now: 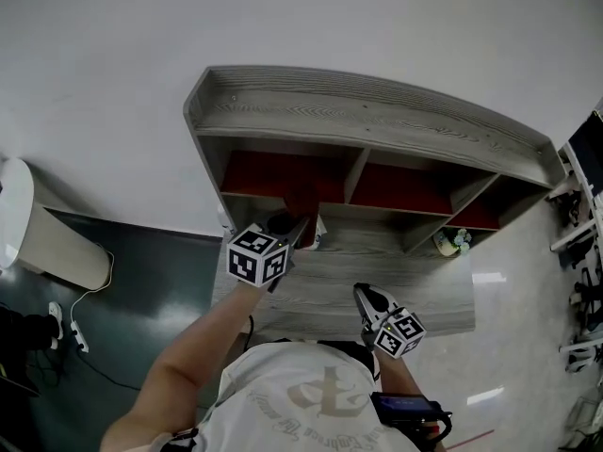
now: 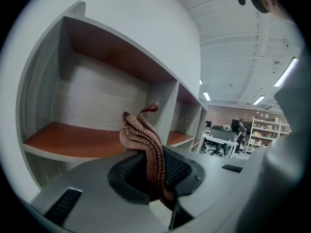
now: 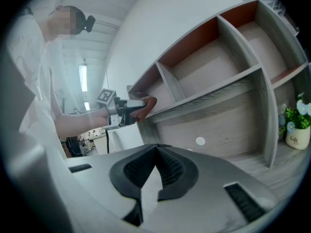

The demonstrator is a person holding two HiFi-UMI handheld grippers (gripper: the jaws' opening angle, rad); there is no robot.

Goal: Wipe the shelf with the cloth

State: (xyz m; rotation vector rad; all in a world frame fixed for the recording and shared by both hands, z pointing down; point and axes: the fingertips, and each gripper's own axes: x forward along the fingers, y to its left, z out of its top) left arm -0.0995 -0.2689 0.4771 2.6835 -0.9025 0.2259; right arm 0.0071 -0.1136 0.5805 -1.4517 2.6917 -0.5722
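The grey wooden shelf [image 1: 377, 125] has several compartments with red-brown floors. My left gripper [image 1: 285, 236] is shut on a brown knitted cloth [image 2: 144, 144], which stands up folded between its jaws [image 2: 153, 171]. The cloth [image 3: 147, 104] is held at the front edge of the leftmost compartment [image 2: 73, 141]; whether it touches the board I cannot tell. My right gripper [image 1: 369, 299] hangs lower, over the grey desk top [image 1: 330, 285], apart from the shelf. Its jaws [image 3: 156, 150] are shut with nothing between them. From the right gripper view, the left gripper [image 3: 125, 112] shows at the shelf's left end.
A small white pot of flowers [image 1: 454, 242] [image 3: 297, 130] stands in the lower right compartment. A white bin [image 1: 42, 229] and a cable with a power strip [image 1: 75, 332] lie on the dark floor at left. Metal racks [image 1: 584, 224] stand at right.
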